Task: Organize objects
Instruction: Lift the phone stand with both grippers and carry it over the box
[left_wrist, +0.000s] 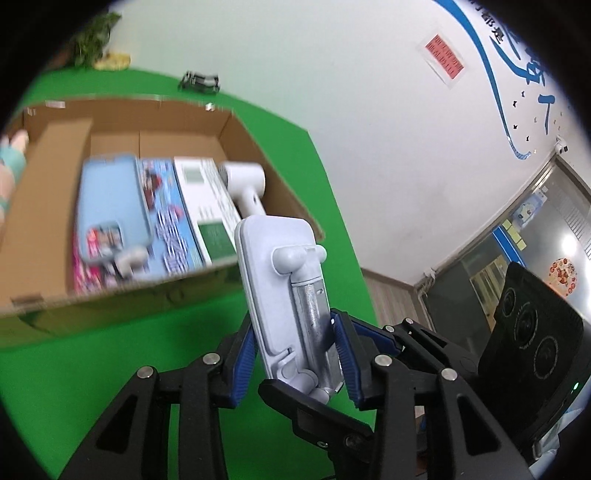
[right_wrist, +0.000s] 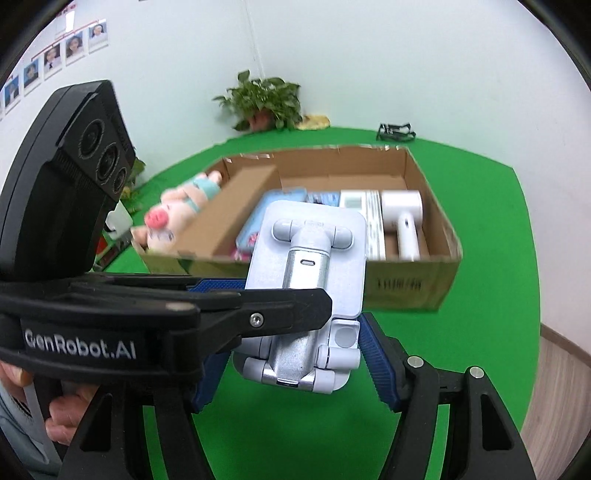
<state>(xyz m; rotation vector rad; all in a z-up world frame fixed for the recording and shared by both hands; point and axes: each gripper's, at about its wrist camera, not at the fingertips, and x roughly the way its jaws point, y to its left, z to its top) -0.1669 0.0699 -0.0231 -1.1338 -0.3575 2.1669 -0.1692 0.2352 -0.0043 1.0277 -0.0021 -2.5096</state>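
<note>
Green cloth (right_wrist: 480, 229) covers your table, and a white wall rises behind it with a potted green plant (right_wrist: 264, 101) at the far edge. Your left gripper (left_wrist: 295, 354) is clenched on the pale grey folding phone stand with a silver metal hinge arm (left_wrist: 284, 288), its blue pads pressing the stand's two sides, and holds it upright above the cloth just near of the open brown cardboard box (right_wrist: 406, 280). In the right wrist view the same stand (right_wrist: 310, 273) sits between your right gripper's (right_wrist: 295, 373) spread blue fingers (right_wrist: 380, 365); that gripper looks released, though whether a pad touches the stand is unclear. Inside the box lie a light blue flat case (left_wrist: 110, 203), a white carton (left_wrist: 207, 206) and, at the right end, a white hair dryer (right_wrist: 402, 218). A pink plush pig (right_wrist: 173, 210) leans over the box's left wall.
</note>
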